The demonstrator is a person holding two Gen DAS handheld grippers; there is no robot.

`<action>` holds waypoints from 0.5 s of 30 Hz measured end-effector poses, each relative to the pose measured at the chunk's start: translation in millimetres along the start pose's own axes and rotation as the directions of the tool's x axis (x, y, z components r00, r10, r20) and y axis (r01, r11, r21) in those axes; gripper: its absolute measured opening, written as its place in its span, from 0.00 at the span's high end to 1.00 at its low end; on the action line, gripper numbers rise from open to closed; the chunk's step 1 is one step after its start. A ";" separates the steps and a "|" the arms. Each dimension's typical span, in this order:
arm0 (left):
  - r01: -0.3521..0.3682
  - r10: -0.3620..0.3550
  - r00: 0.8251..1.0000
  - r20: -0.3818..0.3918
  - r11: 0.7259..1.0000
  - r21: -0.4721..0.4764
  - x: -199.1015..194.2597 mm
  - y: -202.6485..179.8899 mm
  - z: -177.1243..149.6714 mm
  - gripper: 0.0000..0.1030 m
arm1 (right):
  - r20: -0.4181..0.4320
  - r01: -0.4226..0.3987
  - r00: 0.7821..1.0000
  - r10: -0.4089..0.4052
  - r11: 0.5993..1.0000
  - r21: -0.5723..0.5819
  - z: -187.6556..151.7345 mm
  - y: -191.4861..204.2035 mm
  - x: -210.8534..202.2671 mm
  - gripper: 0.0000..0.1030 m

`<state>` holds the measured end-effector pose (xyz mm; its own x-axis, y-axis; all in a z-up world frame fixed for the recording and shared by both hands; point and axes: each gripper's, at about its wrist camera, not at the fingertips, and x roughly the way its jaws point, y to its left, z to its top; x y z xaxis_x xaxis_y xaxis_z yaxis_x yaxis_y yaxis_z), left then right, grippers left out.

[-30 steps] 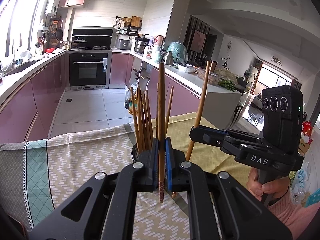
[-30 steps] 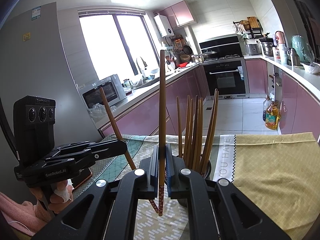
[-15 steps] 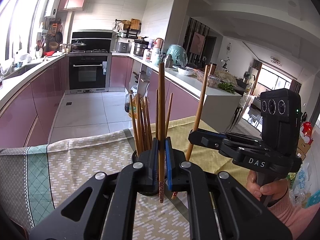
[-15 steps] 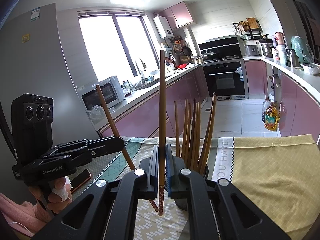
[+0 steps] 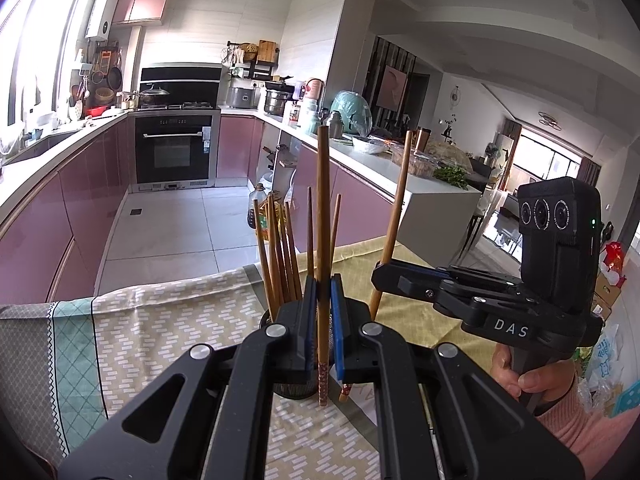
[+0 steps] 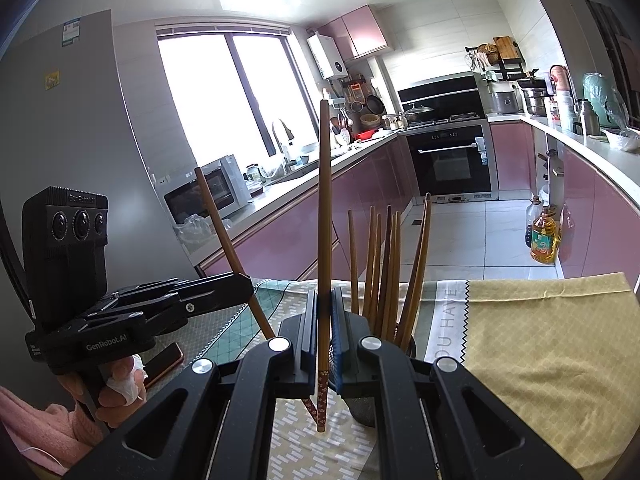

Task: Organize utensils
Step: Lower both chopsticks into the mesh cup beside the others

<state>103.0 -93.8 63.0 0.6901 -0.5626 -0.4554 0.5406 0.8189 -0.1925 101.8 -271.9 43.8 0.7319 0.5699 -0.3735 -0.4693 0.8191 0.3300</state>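
My left gripper (image 5: 322,308) is shut on a brown chopstick (image 5: 322,208) that stands upright, its patterned end hanging below the pads. Just behind it a dark mesh holder (image 5: 296,390) carries several chopsticks (image 5: 276,252). To the right, my right gripper (image 5: 384,276) grips a second chopstick (image 5: 396,216), slightly tilted. In the right wrist view my right gripper (image 6: 323,320) is shut on that upright chopstick (image 6: 324,200). The holder (image 6: 362,412) and its chopsticks (image 6: 384,264) stand just behind and right of it. At the left, my left gripper (image 6: 244,284) holds its slanting chopstick (image 6: 224,236).
A patterned tablecloth (image 5: 160,320) and a yellow cloth (image 6: 540,340) cover the table. A phone (image 6: 164,362) lies near the left hand. Oil bottles (image 6: 544,236) stand on the kitchen floor beyond the table edge. Pink cabinets line both sides.
Both grippers keep their chopsticks and have hardly moved. The holder's chopsticks sit a little lower in both views than a second ago.
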 end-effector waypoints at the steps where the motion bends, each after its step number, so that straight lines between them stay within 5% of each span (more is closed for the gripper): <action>1: -0.001 0.001 1.000 0.001 1.000 0.001 -0.1 -0.3 0.6 0.93 | 0.002 0.000 1.000 0.000 1.000 -0.001 0.6 0.0 -0.4 0.95; 15: -0.016 0.016 0.999 0.033 1.000 -0.001 -1.2 2.6 10.7 0.93 | 0.033 0.013 0.999 -0.012 1.000 -0.012 9.4 -3.5 -1.8 0.95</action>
<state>108.7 -92.2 72.3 0.7140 -0.5530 -0.4295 0.5290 0.8279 -0.1865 106.7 -276.4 51.5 0.7537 0.5571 -0.3486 -0.4659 0.8271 0.3145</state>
